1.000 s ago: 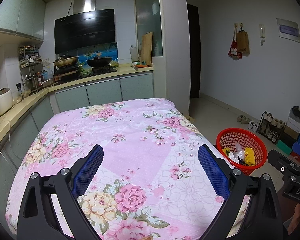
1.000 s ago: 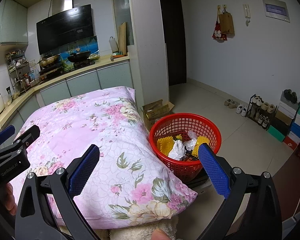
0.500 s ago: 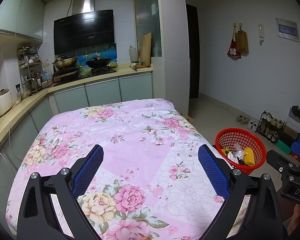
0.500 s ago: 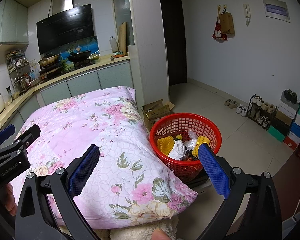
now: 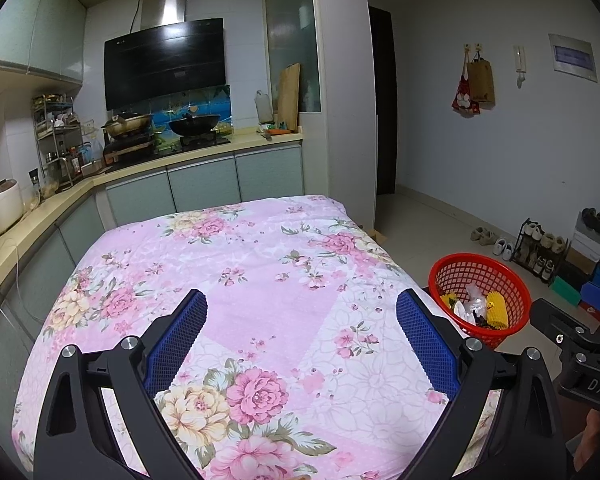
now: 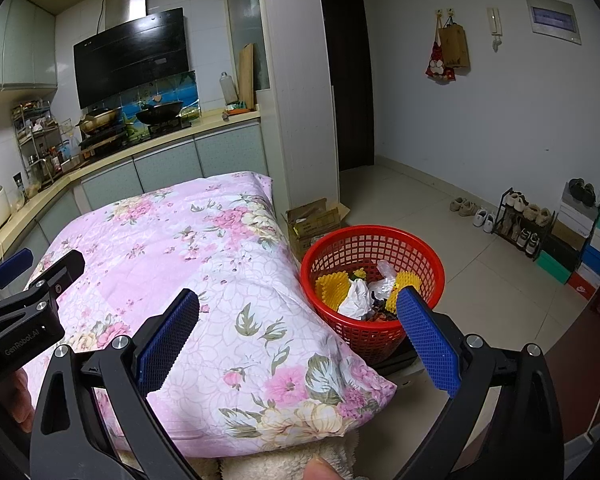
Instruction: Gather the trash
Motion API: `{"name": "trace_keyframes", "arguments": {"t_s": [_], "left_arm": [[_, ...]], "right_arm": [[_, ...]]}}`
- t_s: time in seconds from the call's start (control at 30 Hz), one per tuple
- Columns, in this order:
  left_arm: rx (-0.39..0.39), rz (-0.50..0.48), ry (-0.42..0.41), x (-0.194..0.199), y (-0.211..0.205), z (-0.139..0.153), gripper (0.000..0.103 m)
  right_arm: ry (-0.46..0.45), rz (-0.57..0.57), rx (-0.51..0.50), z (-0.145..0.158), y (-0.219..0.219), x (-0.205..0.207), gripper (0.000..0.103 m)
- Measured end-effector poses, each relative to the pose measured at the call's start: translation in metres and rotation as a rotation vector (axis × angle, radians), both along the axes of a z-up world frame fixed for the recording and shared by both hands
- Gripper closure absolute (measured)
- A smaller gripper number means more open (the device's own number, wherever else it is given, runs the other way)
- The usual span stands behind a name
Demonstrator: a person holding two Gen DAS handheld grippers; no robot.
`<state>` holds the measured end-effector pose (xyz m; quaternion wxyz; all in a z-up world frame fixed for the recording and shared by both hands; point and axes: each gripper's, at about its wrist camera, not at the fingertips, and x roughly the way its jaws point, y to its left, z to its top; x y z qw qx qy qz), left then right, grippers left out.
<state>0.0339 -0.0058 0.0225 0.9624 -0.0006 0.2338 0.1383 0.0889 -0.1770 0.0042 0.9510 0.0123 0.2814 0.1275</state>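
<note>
— Which step are you on?
— Collecting looks finished, I judge: the trash sits in the red basket, just beside the quilt.
— Your jaws?
— Left gripper and right gripper both gape apart, empty. Next: look for leftovers.

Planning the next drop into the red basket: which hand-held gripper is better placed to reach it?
Right, probably. The right hand-held gripper is open, with the red basket just past its fingertips; the left hand-held gripper hovers over the floral quilt, basket off to its right.
</note>
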Motion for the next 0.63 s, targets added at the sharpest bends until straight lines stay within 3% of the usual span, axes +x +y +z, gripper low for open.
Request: {"name": "trace_keyframes", "arguments": {"t_s": [0.37,0.63], "left_arm": [[0.011,-0.043,-0.016,-0.004,-0.004,-0.003,0.011],[-0.020,-0.059,0.018,-0.002,0.002,-0.007,0.011]], "right_arm": [[0.007,-0.008,0.005,-0.005,0.000,-0.001,0.007],[0.015,-0.010,0.006,-0.010,0.002,-0.002,0.007]]}}
